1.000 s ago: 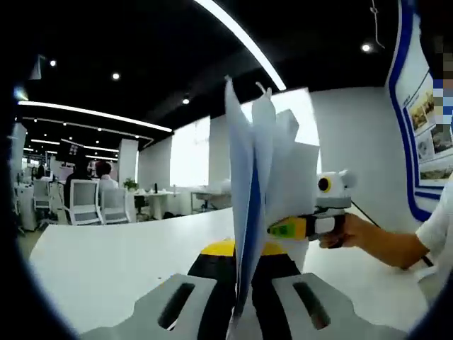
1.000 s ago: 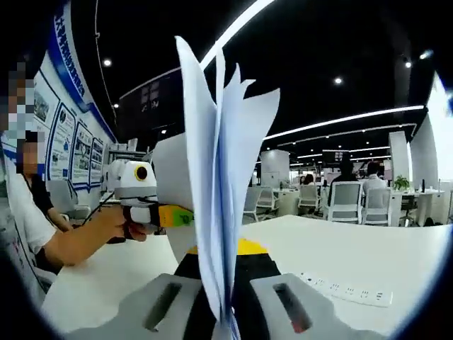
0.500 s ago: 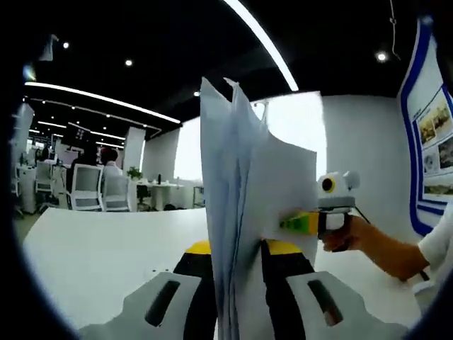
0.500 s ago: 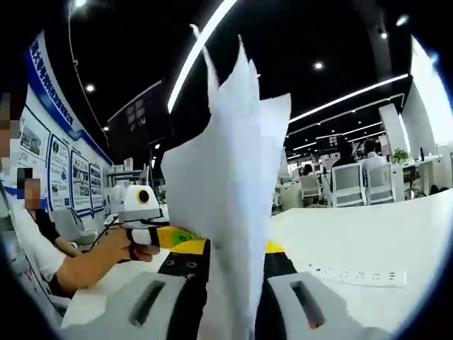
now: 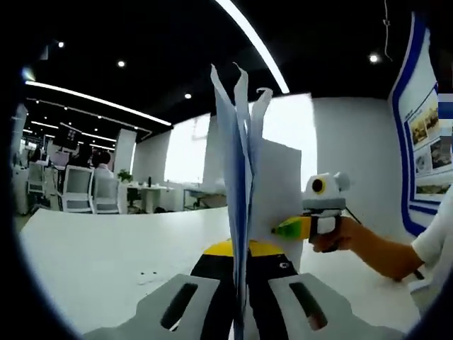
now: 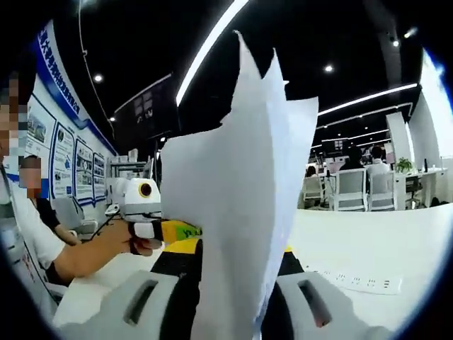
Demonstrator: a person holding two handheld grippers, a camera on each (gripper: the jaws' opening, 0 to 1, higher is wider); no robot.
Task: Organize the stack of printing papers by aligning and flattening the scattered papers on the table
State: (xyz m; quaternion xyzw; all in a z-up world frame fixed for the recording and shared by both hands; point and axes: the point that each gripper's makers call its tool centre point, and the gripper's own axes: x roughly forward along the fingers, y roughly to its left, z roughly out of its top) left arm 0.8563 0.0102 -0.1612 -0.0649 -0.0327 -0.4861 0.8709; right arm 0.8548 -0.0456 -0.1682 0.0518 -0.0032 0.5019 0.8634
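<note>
Holding the paper stack (image 5: 248,212) upright above the table (image 5: 106,248), left gripper (image 5: 237,312) and right gripper (image 6: 226,312) both clamped on it. Since half a second ago I see the sheets swing edge-on again; top edges look uneven, so aligning isn't finished.

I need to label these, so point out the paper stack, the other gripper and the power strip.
paper stack (image 5: 244,191), left gripper view, blue-shaded sheet edge
right gripper (image 5: 291,228), left gripper view, green jaw tip
power strip (image 6: 354,281), right gripper view, socket row

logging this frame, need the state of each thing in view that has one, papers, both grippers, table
paper stack: upright on edge, held off the table, top edges fanned and uneven
left gripper: shut on the paper stack
right gripper: shut on the paper stack
table: white top, bare below the stack
power strip: lying flat on the table
</note>
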